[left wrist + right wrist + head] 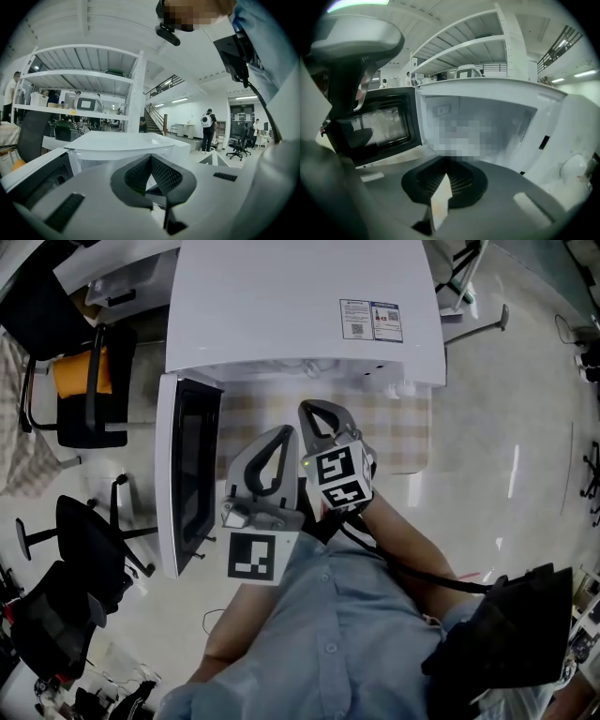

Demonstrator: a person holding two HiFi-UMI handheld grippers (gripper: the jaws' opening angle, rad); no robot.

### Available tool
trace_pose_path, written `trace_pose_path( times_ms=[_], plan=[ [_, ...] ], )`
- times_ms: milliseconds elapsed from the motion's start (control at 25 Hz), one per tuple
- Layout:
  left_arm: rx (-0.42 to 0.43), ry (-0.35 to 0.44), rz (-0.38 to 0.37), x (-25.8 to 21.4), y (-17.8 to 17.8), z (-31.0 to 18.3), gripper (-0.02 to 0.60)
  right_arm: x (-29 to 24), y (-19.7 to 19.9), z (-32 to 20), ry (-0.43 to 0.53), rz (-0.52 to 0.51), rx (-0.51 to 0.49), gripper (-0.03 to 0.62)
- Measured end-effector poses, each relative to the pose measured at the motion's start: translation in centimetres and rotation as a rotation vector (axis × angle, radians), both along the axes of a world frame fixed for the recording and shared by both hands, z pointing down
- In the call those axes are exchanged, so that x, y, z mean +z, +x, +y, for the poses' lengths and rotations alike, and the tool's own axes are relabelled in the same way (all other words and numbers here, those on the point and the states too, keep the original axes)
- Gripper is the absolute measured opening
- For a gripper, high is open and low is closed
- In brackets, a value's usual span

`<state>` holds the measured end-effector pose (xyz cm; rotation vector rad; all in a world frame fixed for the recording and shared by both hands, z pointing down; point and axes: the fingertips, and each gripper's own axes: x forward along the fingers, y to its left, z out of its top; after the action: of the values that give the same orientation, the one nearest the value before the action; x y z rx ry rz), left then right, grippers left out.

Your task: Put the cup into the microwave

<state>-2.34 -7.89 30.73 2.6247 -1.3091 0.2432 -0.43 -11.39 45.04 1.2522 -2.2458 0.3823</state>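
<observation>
The microwave [300, 306] has a smooth white casing with a soft sheen, probably painted metal, though that is hard to judge from here. Its door [379, 124] is dark glossy glass over a fine dotted mesh. Beneath it lies a checked woven cloth [403, 427] in beige and cream, matt. The left tongs [151, 157] and right tongs [445, 176] are matt grey plastic with black ribbed pads [164, 174] inside. The floor [525, 456] is pale, polished and reflective. The shirt [337, 634] is smooth light-blue cloth.
</observation>
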Motion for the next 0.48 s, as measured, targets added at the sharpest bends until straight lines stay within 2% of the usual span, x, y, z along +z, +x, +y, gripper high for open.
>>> trace_pose_path(
  times_ms=[200,480],
  plan=[
    [0.001,-0.047,-0.017,1.6,-0.9,-1.7,0.005,2.3,-1.0,-2.1,-0.047,0.003,0.043,0.002],
    [-0.026,-0.1,-0.023,3.9,-3.0,-4.1,0.005,3.4,-1.1,-5.3,-0.041,0.016,0.126,0.002]
  ],
)
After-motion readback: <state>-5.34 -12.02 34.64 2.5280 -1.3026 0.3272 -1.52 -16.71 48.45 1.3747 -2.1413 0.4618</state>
